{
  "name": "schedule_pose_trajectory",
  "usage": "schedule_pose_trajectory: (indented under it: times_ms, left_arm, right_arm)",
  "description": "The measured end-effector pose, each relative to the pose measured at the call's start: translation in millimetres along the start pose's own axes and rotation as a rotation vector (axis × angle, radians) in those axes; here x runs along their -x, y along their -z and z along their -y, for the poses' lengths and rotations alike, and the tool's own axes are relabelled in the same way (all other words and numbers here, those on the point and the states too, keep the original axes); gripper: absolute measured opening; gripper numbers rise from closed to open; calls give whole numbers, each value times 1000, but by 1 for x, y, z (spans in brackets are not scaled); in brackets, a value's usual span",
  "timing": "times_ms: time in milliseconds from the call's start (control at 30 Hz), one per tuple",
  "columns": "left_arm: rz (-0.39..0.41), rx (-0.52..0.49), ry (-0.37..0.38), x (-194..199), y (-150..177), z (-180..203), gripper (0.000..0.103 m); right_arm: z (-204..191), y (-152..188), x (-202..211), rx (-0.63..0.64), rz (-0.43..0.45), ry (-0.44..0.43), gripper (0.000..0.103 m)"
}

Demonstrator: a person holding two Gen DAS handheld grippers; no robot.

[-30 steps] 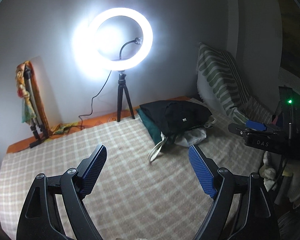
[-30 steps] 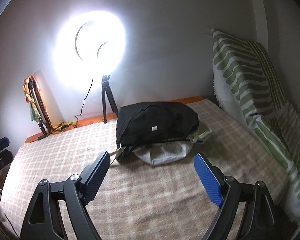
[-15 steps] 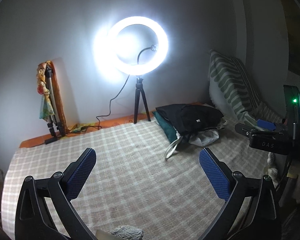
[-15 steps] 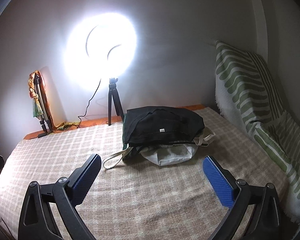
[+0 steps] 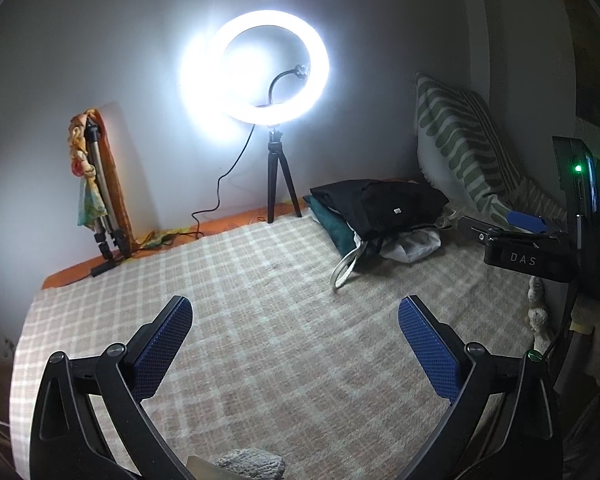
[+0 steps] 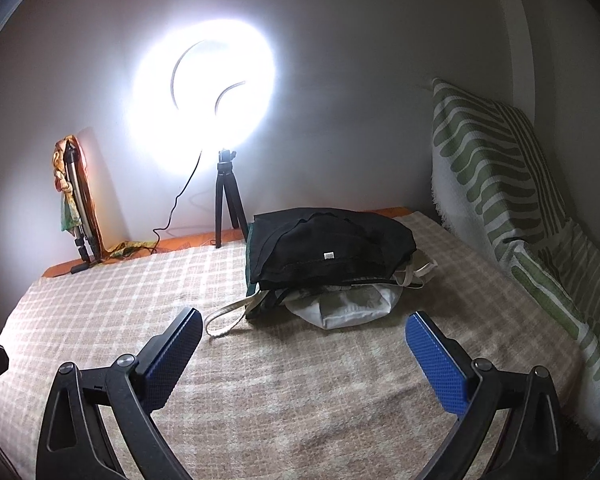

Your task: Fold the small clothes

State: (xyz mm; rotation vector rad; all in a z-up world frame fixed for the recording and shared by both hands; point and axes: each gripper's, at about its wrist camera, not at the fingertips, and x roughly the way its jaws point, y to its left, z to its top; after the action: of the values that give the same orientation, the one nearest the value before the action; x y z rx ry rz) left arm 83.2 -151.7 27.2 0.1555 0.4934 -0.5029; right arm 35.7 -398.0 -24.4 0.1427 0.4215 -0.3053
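Observation:
A pile of small clothes lies at the far right of the checked bed cover: a black garment (image 6: 328,246) on top, a dark green one (image 5: 332,222) under it, white cloth (image 6: 348,306) with a strap at the bottom. The pile shows in the left wrist view too (image 5: 384,204). My left gripper (image 5: 296,312) is open and empty above the bed's middle. My right gripper (image 6: 304,324) is open and empty, just short of the pile; it shows from the side in the left wrist view (image 5: 516,236).
A lit ring light on a small tripod (image 5: 276,176) stands at the back wall, its cable trailing left. A folded tripod with colourful cloth (image 5: 96,184) leans at the back left. A green-striped pillow (image 6: 496,176) leans at the right. The checked bed cover (image 6: 300,400) spreads between.
Both grippers have pulled back from the pile and opened wider over the last second. A grey object has come into view at the bottom of the left wrist view.

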Motion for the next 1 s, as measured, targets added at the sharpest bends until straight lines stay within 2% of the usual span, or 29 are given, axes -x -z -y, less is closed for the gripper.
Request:
schedule_pose_trajectory:
  times_ms: [1000]
  left_arm:
    - [-28,-45,-12,-2,6,5,103]
  right_arm:
    - [1,2,-6,10,-14,-15,103]
